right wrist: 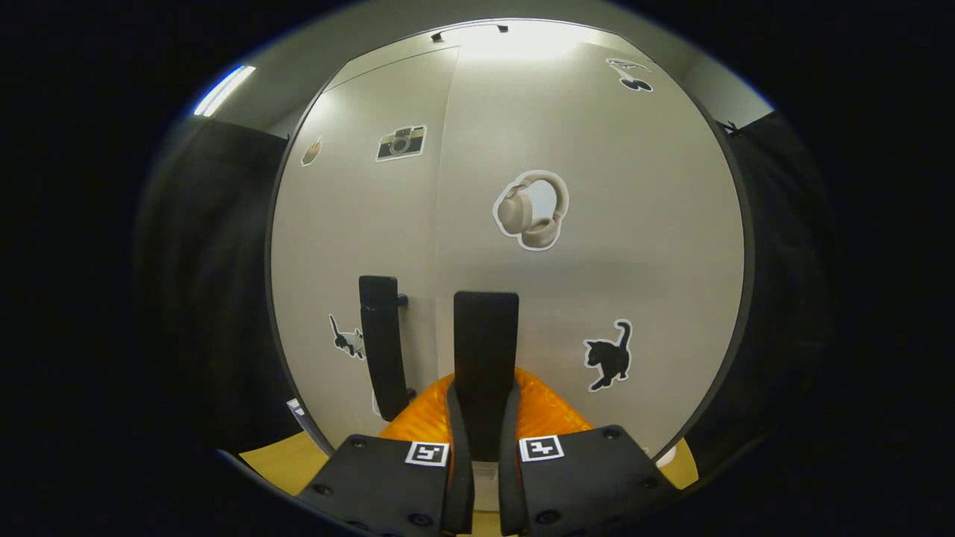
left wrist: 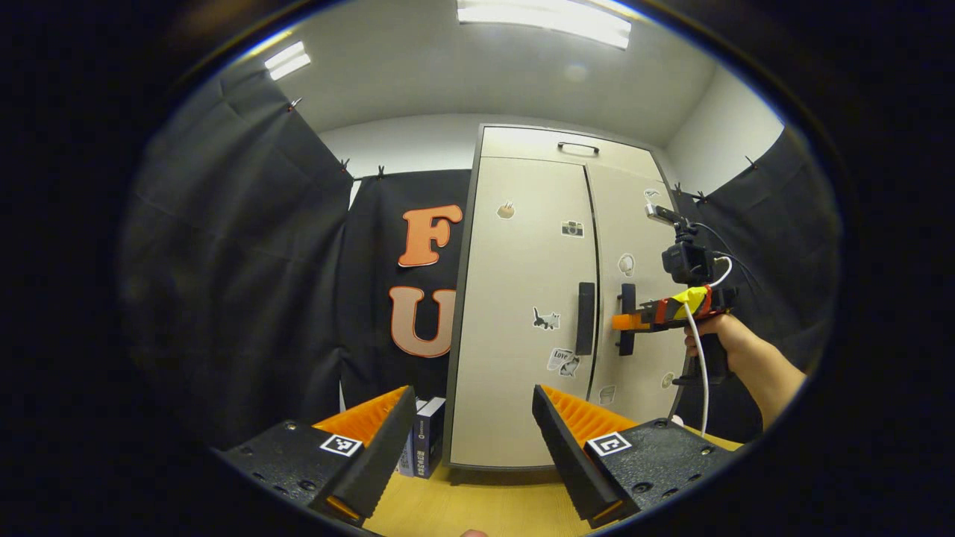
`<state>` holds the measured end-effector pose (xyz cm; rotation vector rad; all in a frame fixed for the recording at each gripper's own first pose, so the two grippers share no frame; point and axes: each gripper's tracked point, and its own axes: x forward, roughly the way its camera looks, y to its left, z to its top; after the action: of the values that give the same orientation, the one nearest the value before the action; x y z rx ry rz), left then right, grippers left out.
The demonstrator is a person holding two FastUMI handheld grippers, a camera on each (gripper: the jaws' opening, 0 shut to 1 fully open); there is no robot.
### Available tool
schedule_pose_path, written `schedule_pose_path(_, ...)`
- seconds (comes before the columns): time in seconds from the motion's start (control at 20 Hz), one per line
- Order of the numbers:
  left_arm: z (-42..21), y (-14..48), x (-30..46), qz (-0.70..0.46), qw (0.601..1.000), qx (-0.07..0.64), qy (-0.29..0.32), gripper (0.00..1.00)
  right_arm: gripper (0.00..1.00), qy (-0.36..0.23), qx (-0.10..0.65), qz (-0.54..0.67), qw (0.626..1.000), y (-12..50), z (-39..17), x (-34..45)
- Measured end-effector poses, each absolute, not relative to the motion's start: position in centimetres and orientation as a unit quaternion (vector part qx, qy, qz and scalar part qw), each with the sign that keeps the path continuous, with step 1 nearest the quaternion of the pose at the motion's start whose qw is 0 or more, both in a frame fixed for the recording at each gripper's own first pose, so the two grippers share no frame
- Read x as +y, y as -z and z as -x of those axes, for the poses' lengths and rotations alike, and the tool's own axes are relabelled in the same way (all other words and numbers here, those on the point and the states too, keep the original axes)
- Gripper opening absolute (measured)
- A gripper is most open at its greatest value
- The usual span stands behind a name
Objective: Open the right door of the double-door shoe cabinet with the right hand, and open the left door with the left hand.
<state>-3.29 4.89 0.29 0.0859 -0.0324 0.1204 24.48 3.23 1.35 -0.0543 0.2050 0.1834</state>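
Black cloth walls close off the booth on both sides, w/ white ceiling and strip lights above; a wood table (left wrist: 477,507) runs along the near bottom. Cabinet (left wrist: 522,142) stands upright at the far side of the table, both doors flush and shut. Left door (left wrist: 522,298) has small stickers, incl. a camera and a cat; its dark vertical handle (left wrist: 586,318) sits near the centre seam. Right door (right wrist: 597,224) has a headphone sticker and a black cat sticker. Right handle (right wrist: 486,350) is just right of the seam. Right gripper (right wrist: 485,432) is closed onto the right handle, both fingers pressing its sides at the lower end. From the left gripper view the right gripper (left wrist: 623,322) is at that handle, held by a hand (left wrist: 720,335) coming in from the right, w/ a white cable hanging down. Left gripper (left wrist: 474,447) is spread wide, nothing btwn its fingers, well back from the cabinet and facing the left door. Two dark books (left wrist: 425,447) stand on the table just left of the cabinet base.
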Motion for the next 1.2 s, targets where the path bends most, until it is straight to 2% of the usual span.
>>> schedule_pose_path(0.05, 3.5, -0.4, 4.6, -0.046, 0.997, -0.019, -0.059, 0.97, 0.21, -0.098, 0.103, 0.023, 0.990, -1.5, -23.7, 3.1)
schedule_pose_path(0.15, 3.8, -0.3, 4.1, -0.049, 0.997, -0.019, -0.058, 0.94, 0.21, -0.107, 0.101, 0.017, 0.989, -1.5, -22.3, 2.6)
schedule_pose_path(0.7, 3.3, 0.6, -0.8, -0.039, 0.997, -0.012, -0.059, 0.94, 0.21, -0.167, 0.099, 0.024, 0.981, -2.7, -13.6, -2.5)
schedule_pose_path(0.95, 2.0, 1.7, -2.9, -0.049, 0.996, 0.003, -0.074, 0.94, 0.21, -0.180, 0.107, 0.016, 0.978, -3.5, -9.9, -8.2)
schedule_pose_path(1.0, 1.8, 1.7, -3.1, -0.054, 0.995, 0.003, -0.079, 0.92, 0.21, -0.180, 0.107, 0.013, 0.978, -3.7, -9.4, -9.5)
schedule_pose_path(1.05, 1.5, 1.6, -3.6, -0.056, 0.995, 0.003, -0.081, 0.94, 0.21, -0.180, 0.111, 0.007, 0.977, -3.8, -8.7, -10.9)
schedule_pose_path(1.2, 0.9, 1.6, -4.9, -0.055, 0.995, 0.005, -0.083, 0.94, 0.20, -0.176, 0.111, -0.014, 0.978, -4.1, -8.1, -14.3)
